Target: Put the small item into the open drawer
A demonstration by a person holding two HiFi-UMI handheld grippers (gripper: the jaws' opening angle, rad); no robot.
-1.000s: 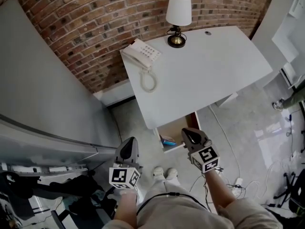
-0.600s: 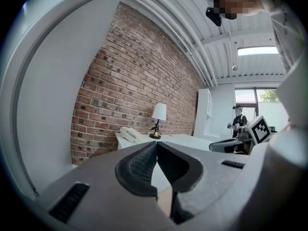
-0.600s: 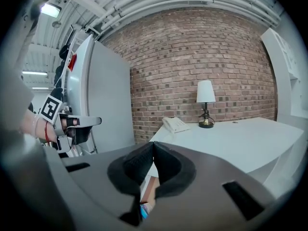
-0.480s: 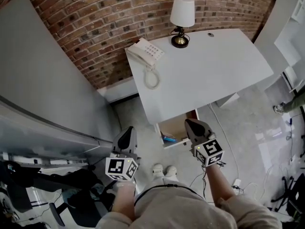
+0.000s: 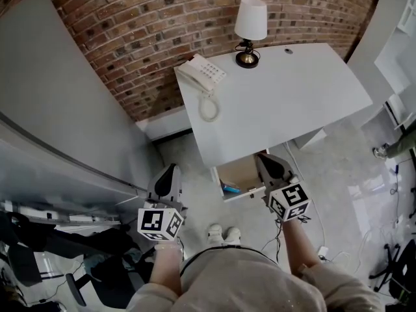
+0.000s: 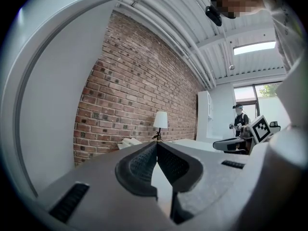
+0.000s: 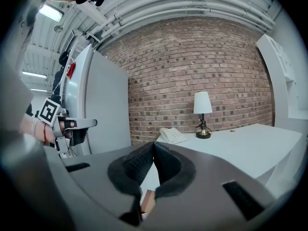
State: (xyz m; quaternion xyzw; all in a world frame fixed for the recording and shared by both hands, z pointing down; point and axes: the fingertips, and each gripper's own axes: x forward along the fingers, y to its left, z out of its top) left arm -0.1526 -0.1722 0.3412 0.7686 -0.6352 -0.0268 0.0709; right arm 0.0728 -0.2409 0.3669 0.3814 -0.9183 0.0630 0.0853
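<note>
The grey left gripper (image 5: 172,169) and grey right gripper (image 5: 264,159) are both pinched together, empty. A small blue item (image 5: 229,188) seems to sit in the open wooden drawer (image 5: 244,173) under the white desk (image 5: 279,103) already. Best to back off without bumping it.

A pale beige top (image 5: 240,285) and white shoes (image 5: 224,234) are worn. The left gripper (image 5: 171,171) and right gripper (image 5: 266,160) are moulded in grey, with dark ribbed fingers (image 6: 142,166). Each is fitted with a white cube (image 5: 159,223) printed with black square markers.
</note>
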